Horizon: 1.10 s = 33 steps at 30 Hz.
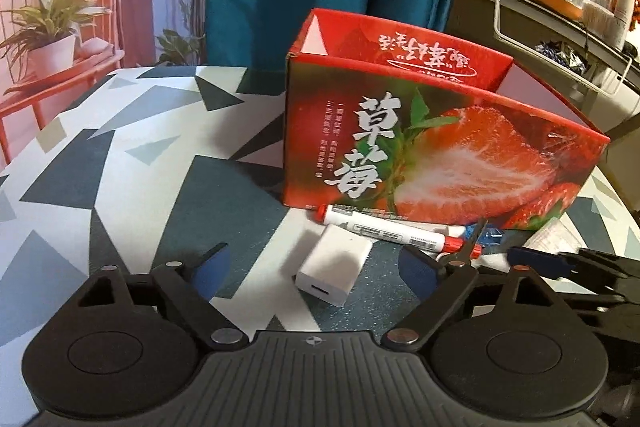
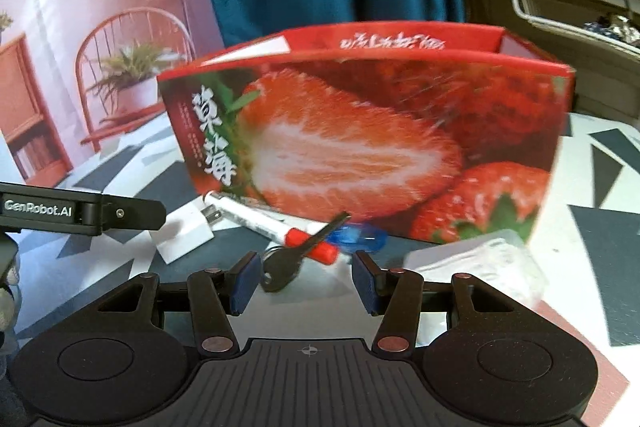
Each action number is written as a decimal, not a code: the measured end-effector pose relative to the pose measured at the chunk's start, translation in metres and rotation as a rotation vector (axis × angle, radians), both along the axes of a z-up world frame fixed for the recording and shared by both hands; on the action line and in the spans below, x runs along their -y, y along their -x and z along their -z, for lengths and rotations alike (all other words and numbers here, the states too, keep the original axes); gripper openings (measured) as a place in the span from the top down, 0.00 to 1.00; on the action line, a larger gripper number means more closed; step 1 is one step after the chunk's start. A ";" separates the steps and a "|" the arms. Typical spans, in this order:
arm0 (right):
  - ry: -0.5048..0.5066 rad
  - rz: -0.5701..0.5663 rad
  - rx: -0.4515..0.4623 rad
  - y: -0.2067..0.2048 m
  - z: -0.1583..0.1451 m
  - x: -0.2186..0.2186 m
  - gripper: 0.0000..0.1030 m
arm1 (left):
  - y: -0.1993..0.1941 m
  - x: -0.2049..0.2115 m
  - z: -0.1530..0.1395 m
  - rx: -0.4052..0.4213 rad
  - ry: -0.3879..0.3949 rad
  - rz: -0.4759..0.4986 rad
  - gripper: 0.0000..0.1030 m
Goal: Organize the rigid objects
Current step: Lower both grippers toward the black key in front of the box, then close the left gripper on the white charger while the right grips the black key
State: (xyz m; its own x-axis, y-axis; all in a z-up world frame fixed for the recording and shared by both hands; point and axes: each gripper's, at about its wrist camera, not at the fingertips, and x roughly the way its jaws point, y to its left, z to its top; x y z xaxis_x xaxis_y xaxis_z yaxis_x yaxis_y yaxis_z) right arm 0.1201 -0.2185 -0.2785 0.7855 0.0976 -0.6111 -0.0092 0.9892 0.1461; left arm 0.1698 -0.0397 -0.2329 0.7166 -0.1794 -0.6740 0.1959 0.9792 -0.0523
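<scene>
Key: a dark key (image 2: 298, 253) is lying tilted — its round head resting against the left pad of the right gripper (image 2: 304, 277), its blade pointing up and to the right across the marker's red cap. Its long axis is running diagonally toward the box.
Right gripper: fingers (image 2: 244, 281) are standing partly spread, with the key's head between them; only the left pad looks to be touching it, so I cannot tell whether it is pinched.
Left gripper: the left gripper (image 1: 316, 269) is hovering with fingers (image 1: 210, 269) spread wide on either side of the white charger, not pressing it.
Charger: the white charger (image 1: 334, 267) is lying on the patterned table (image 1: 100, 187), its port end facing the left camera, long axis running toward the box.
Marker: a white marker (image 1: 396, 233) with red caps is lying along the foot of the box, left to right.
Box: an open red strawberry box (image 1: 440, 155) is standing on the table behind everything — large white Chinese characters are printed on its front.
Blue thing: a small clear blue object (image 2: 360, 239) is sitting beside the marker's cap.
Only in the right view: the charger's prongs, a clear plastic packet (image 2: 476, 263), and the words "GenRobot.AI" on the other gripper's side.
Only in the left view: the charger's port.
</scene>
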 end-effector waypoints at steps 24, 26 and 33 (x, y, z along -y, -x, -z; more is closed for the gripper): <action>-0.047 -0.034 -0.022 -0.017 0.016 -0.004 0.83 | -0.012 0.024 0.006 -0.069 0.121 0.162 0.61; -0.069 -0.032 -0.023 -0.016 0.016 0.000 0.83 | -0.010 0.025 0.008 -0.080 0.129 0.175 0.65; -0.118 -0.023 -0.025 -0.015 0.016 0.007 0.87 | -0.008 0.030 0.011 -0.092 0.154 0.222 0.75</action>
